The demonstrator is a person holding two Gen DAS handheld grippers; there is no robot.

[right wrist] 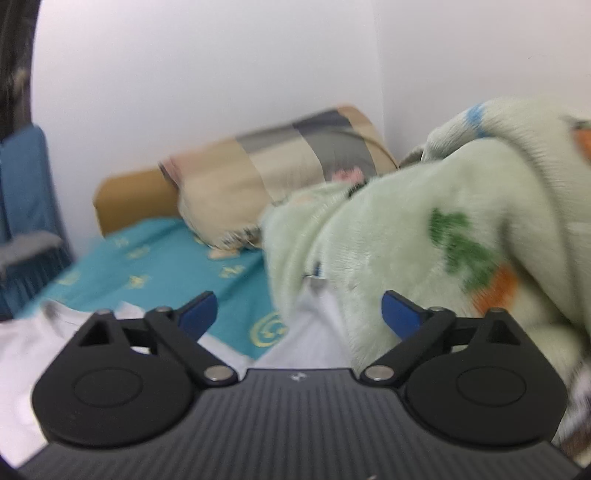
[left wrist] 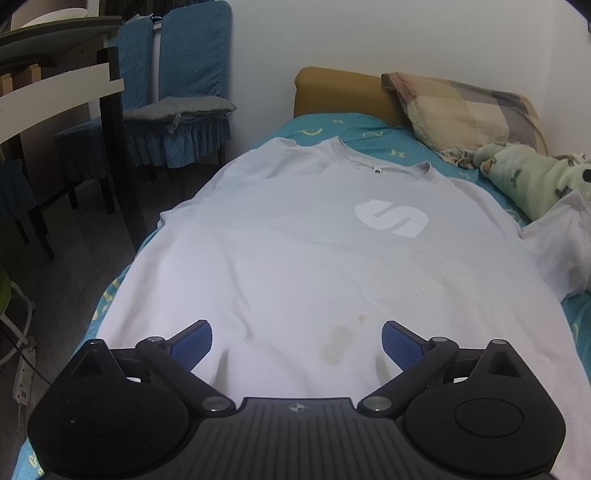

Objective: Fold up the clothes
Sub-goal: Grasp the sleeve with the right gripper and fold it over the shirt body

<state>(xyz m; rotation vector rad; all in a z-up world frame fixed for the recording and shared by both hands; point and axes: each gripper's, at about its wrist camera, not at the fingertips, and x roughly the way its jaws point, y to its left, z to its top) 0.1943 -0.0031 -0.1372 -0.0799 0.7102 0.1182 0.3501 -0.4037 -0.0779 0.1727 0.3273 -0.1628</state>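
Left wrist view gives me the clearest look: a white T-shirt (left wrist: 295, 240) lies spread flat, front up, on the bed's teal sheet (left wrist: 354, 127), collar toward the mustard-brown headboard (left wrist: 340, 90) and hem toward my camera. A pale S-shaped logo (left wrist: 391, 218) sits on the chest, and there are two faint brownish stains (left wrist: 338, 341) low on the front. One sleeve (left wrist: 557, 243) reaches out to the right of this picture, ending beside a green fleece blanket (left wrist: 532, 177). A plaid pillow (left wrist: 461, 114) leans at the head of the bed. My left gripper (left wrist: 297, 339) hangs over the hem area with its jaws spread wide and nothing pinched; the shirt fabric simply shows between the blue pads (left wrist: 197, 341).

Beside the bed stand chairs with blue covers (left wrist: 184, 85) and a dark wooden table edge (left wrist: 59, 33).

From the right wrist camera the picture is blurred. My right gripper (right wrist: 299, 314) is released, jaws fully apart, with no cloth caught by either pad. Beneath it I see a strip of the shirt's white fabric (right wrist: 314, 325) running up against the green blanket (right wrist: 443, 240), which fills the right of the frame. More of the shirt (right wrist: 22, 354) shows at lower left, with teal sheet (right wrist: 155, 266) between, and the pillow (right wrist: 280, 170) against the wall behind.
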